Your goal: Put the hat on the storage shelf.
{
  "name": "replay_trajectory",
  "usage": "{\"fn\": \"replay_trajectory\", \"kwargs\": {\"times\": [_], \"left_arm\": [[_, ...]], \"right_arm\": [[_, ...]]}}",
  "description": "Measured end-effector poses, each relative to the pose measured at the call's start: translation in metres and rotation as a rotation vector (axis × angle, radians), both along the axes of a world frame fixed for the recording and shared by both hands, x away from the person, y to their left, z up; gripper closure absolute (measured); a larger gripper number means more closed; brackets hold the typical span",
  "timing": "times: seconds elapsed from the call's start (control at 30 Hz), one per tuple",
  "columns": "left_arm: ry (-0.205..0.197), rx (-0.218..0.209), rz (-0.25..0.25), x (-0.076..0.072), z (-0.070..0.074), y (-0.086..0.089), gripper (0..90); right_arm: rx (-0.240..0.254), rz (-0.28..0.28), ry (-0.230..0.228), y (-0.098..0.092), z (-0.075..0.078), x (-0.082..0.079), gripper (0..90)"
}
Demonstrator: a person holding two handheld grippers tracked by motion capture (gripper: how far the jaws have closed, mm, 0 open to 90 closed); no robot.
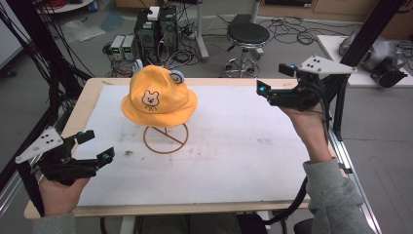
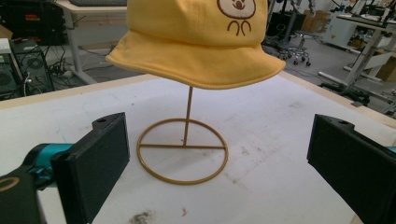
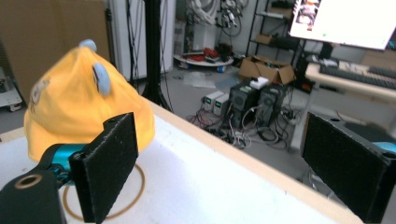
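Note:
A yellow bucket hat [image 1: 158, 97] with a bear face and pale blue ears sits on a thin wire stand [image 1: 165, 139] with a ring base, toward the table's back left. My left gripper [image 1: 94, 146] hovers open near the front left corner, pointing at the stand; its view has the hat [image 2: 196, 42] above the ring base [image 2: 182, 151] between the wide-apart jaws. My right gripper [image 1: 274, 79] is held up open at the back right, aimed leftward at the hat [image 3: 84, 107]. Nothing is between either pair of jaws.
A white mat [image 1: 234, 141] covers the wooden table [image 1: 87, 97]. Behind the table stand a round stool [image 1: 247, 41], computer towers [image 1: 156, 29] and tangled cables on the floor. A black frame post [image 1: 363, 34] rises at the right edge.

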State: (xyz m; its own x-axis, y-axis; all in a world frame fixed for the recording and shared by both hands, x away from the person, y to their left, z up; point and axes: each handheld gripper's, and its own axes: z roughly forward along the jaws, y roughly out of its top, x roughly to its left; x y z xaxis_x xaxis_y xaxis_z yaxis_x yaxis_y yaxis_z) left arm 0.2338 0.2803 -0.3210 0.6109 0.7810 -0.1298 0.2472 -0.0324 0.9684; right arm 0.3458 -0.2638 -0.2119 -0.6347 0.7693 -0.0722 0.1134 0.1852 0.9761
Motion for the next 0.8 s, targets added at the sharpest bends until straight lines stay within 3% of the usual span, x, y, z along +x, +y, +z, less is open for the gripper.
{"fn": "replay_trajectory", "kwargs": {"times": [0.13, 0.27, 0.4, 0.57, 0.63, 0.8], "left_arm": [[0.003, -0.003, 0.000, 0.003, 0.001, -0.001, 6.1], [0.000, -0.002, -0.004, 0.010, 0.000, -0.002, 6.1], [0.006, -0.004, -0.007, 0.014, -0.001, -0.003, 6.1], [0.005, 0.001, -0.008, 0.015, -0.001, -0.004, 6.1], [0.001, 0.002, -0.012, 0.015, 0.000, -0.004, 6.1], [0.000, 0.000, -0.006, 0.014, 0.000, -0.003, 6.1]], "right_arm": [[0.014, -0.035, 0.010, -0.008, -0.013, -0.005, 10.7], [0.038, -0.119, 0.028, -0.022, -0.033, -0.011, 10.7], [0.045, -0.147, 0.028, -0.031, -0.046, -0.016, 10.7], [0.049, -0.132, 0.036, -0.038, -0.061, -0.022, 10.7], [0.073, -0.127, 0.026, -0.045, -0.073, -0.028, 10.7], [0.094, -0.145, 0.042, -0.053, -0.088, -0.035, 10.7]]}}
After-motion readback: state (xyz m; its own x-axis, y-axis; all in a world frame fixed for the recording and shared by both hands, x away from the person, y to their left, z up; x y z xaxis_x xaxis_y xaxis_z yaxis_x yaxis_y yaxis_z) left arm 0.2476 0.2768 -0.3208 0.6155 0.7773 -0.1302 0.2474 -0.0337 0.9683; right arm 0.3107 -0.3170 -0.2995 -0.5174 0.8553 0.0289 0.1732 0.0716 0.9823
